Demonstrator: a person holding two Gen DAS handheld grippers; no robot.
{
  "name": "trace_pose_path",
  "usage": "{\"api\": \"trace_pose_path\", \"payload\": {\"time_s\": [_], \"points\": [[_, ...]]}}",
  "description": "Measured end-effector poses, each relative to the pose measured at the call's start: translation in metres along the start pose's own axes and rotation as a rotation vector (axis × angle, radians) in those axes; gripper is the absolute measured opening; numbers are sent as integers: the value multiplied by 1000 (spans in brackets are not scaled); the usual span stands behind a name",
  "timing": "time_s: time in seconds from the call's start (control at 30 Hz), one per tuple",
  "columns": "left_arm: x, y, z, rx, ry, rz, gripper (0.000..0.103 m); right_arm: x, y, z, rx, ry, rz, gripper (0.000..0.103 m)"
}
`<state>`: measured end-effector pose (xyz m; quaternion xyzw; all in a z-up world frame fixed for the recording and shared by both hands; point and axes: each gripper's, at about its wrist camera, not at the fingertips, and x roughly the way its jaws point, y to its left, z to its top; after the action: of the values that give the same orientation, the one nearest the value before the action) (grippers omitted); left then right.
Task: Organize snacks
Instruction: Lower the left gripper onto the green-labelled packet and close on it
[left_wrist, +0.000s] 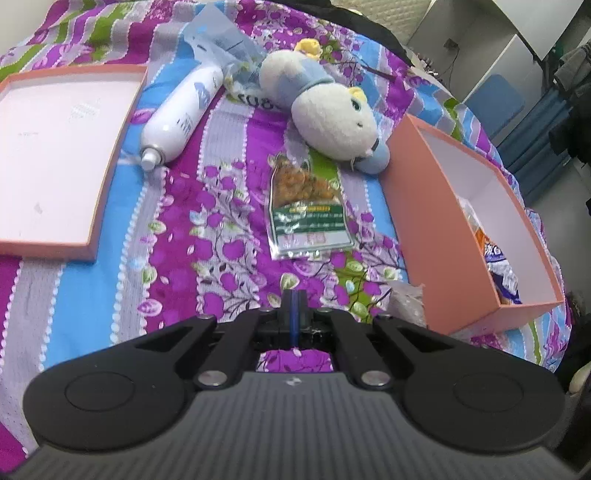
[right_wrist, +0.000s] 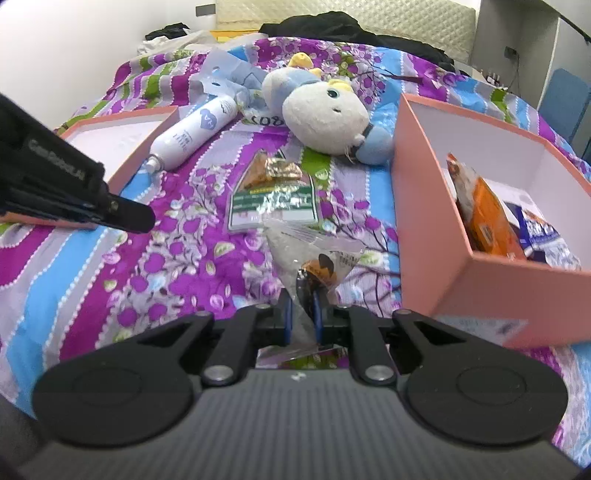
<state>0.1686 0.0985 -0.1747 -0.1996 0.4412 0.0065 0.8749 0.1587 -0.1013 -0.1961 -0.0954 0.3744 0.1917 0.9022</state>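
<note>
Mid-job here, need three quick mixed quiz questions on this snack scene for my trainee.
1. True or false: the right gripper has its jaws shut on the clear plastic snack packet.
2. Which lies nearer the white plush toy: A) green-labelled clear snack bag or B) shallow pink box lid?
3. Fill in: the orange snack pack sits inside the deep pink ____.

Key: 1 true; 2 A; 3 box.

Glossy crinkled plastic snack packet (right_wrist: 314, 258)
</note>
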Motion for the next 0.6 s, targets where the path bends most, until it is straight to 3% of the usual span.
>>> {"api": "trace_pose_path", "payload": {"time_s": [0.2, 0.23, 0.27, 0.33, 0.37, 0.47, 0.6], "points": [[36, -13, 13, 75, -1, 17, 5, 0, -12, -7, 56, 12, 0, 15], [45, -17, 20, 90, -1, 32, 16, 0, -12, -8, 59, 11, 2, 15], [54, -19, 27, 98, 0, 38, 38, 0, -12, -9, 61, 10, 5, 15], [69, -23, 40, 102, -9, 31, 66, 1, -12, -10, 65, 11, 11, 15], [76, -25, 46, 109, -18, 35, 73, 2, -12, -11, 69, 14, 15, 15], [102, -33, 66, 140, -19, 47, 86, 4, -12, -10, 72, 14, 20, 15], [133, -33, 90, 105, -3, 36, 92, 6, -14, -9, 73, 12, 26, 15]]}}
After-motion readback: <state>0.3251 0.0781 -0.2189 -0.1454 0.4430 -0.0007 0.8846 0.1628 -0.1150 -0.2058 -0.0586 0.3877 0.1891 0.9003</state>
